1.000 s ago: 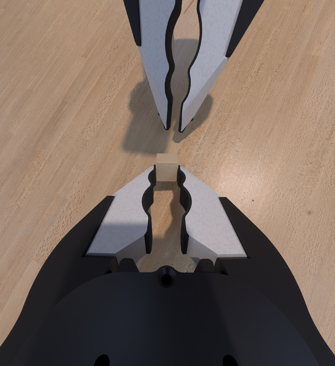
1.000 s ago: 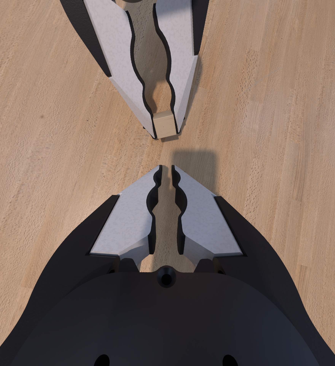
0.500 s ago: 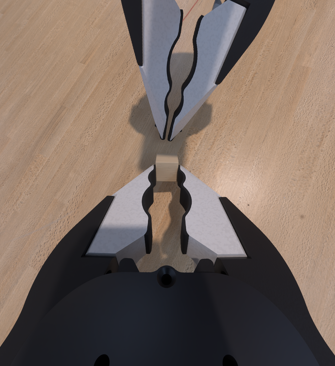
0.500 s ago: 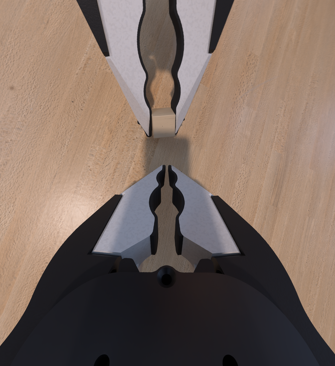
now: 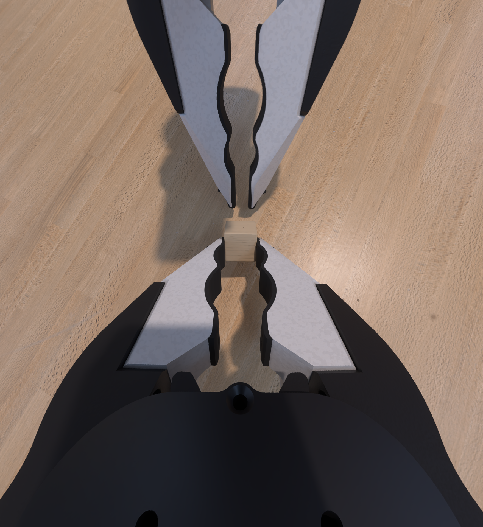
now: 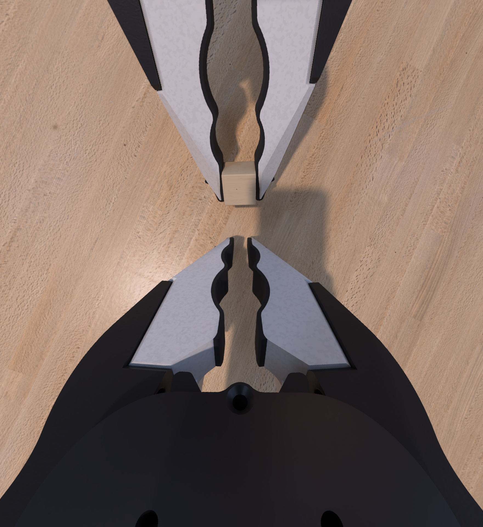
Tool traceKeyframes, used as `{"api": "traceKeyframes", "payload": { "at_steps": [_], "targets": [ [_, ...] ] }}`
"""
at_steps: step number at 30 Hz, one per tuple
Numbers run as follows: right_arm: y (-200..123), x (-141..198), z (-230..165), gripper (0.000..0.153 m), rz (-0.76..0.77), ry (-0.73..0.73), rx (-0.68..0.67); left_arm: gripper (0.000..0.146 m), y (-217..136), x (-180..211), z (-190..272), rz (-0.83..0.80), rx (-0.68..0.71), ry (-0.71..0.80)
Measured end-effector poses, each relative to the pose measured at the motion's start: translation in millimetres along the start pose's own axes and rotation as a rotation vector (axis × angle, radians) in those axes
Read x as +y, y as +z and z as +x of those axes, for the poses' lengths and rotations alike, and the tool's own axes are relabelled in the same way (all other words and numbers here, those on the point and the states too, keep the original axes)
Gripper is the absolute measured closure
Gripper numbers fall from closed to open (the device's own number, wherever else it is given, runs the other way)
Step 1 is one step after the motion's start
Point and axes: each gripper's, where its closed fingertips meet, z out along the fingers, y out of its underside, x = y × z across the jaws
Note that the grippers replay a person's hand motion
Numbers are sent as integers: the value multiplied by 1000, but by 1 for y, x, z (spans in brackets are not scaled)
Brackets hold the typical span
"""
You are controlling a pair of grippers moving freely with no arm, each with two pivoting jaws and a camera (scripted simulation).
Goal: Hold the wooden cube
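A pale wooden counter (image 5: pixel 63 199) is seen beneath both tools. The left tool (image 5: pixel 240 242) is clamped on the wooden cube (image 5: pixel 240 245), which is pinched at the very tips of its fingers (image 5: pixel 194 273) and held above the counter. The right tool (image 6: pixel 240 242) is pointed at the cube from just opposite, apart from it, with a narrow gap left between its tips. Compared with half a second ago, that gap is seen slightly widened. No writing is seen.
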Motion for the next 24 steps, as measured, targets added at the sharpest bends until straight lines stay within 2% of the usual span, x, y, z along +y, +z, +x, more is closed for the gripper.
{"api": "traceKeyframes", "payload": {
  "at_steps": [3,9,20,24],
  "targets": [
    [0,0,1,150,-30,-13,-8,126,1,-1,0,-1,-3,2],
    [1,-1,1,151,-52,-23,-80,126,2,-2,0,-2,-16,7],
    [1,-2,0,151,5,125,-296,126,4,-3,-1,-3,-66,31],
    [1,-2,0,151,40,169,-325,126,5,-4,-1,-1,-103,43]
  ]
}}
